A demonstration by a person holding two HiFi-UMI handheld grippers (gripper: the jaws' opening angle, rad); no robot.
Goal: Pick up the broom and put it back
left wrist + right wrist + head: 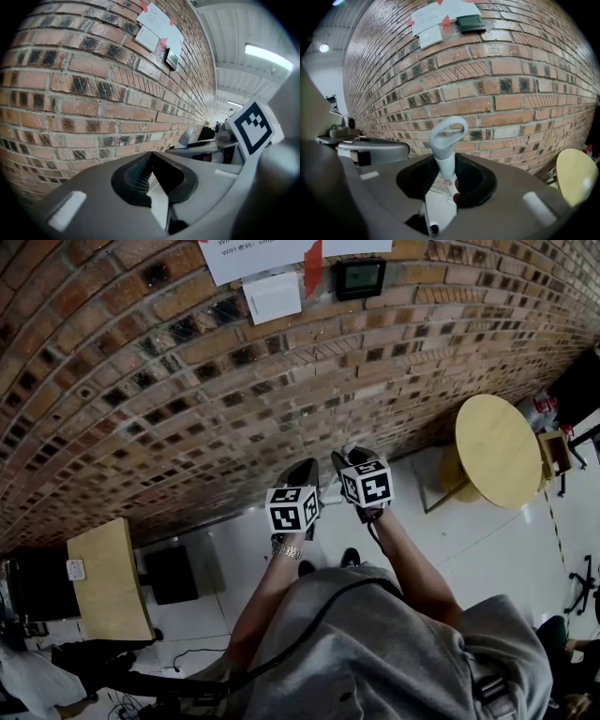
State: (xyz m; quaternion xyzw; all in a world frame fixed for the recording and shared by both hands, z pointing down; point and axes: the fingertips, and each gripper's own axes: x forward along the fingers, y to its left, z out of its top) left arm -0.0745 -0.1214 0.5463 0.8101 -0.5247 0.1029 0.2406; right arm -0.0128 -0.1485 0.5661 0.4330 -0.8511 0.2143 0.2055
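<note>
Brickwork takes up most of the head view. The brick wall [169,381] runs across close ahead, and the white floor [469,540] lies along its foot. A round yellow table [497,451] stands at the right near the wall, and a wooden-topped stand [108,577] at the left. The open floor lies between them. Papers [258,254] and a small dark device [361,277] hang high on the wall. The person's forearms reach forward side by side. They hold the left gripper [305,472] and the right gripper [349,457] just beside each other, both aimed at the wall and tipped somewhat downward.

In the left gripper view the wall fills the left side at close range. This gripper's jaws meet at their tips with nothing between them. The right gripper's marker cube [253,126] shows at the right edge.

In the right gripper view the jaws are partly closed and clamped on the broom [446,145]. Its pale handle stands upright between the pads, and the grey hanging loop at its top rises above them, in front of the bricks. The left gripper sits just beside it at the left, and the yellow table shows at the lower right edge.
</note>
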